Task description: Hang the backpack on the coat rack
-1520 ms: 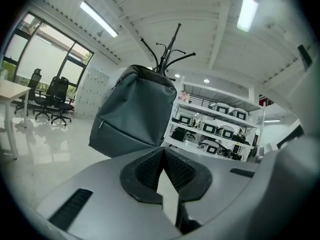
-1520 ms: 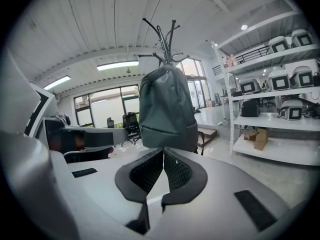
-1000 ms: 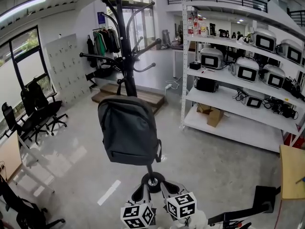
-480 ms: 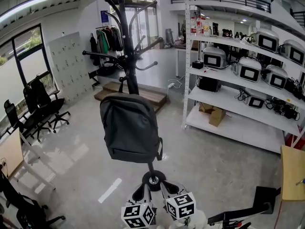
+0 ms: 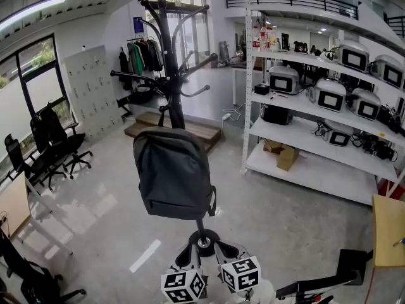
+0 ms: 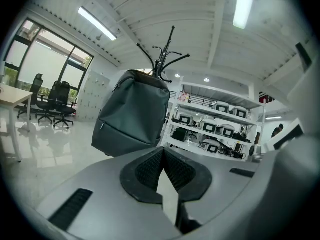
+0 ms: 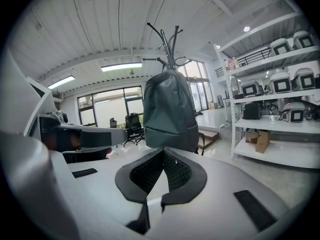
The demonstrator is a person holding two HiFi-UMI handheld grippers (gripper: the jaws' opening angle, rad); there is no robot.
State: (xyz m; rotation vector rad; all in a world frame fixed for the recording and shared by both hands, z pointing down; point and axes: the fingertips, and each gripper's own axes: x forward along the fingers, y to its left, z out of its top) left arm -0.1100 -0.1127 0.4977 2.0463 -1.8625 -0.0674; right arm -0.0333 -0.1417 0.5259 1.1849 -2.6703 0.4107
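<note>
The dark grey, smooth fabric backpack [image 5: 174, 173], rounded at the top with a seam across its lower front, hangs upright on the black branching metal coat rack [image 5: 169, 75] mid-room. Nearer, the left gripper [image 6: 162, 153] and right gripper [image 7: 163, 153] are clenched, empty.

Am standing in lab-style workshop with office corner. White shelving [image 5: 245, 106] at right of frame carrying rows of boxy screened devices [image 5: 327, 95]. Office chairs [image 5: 57, 141] sitting at left by windows [image 5: 31, 87], lockers [image 5: 88, 90] lining back wall.
</note>
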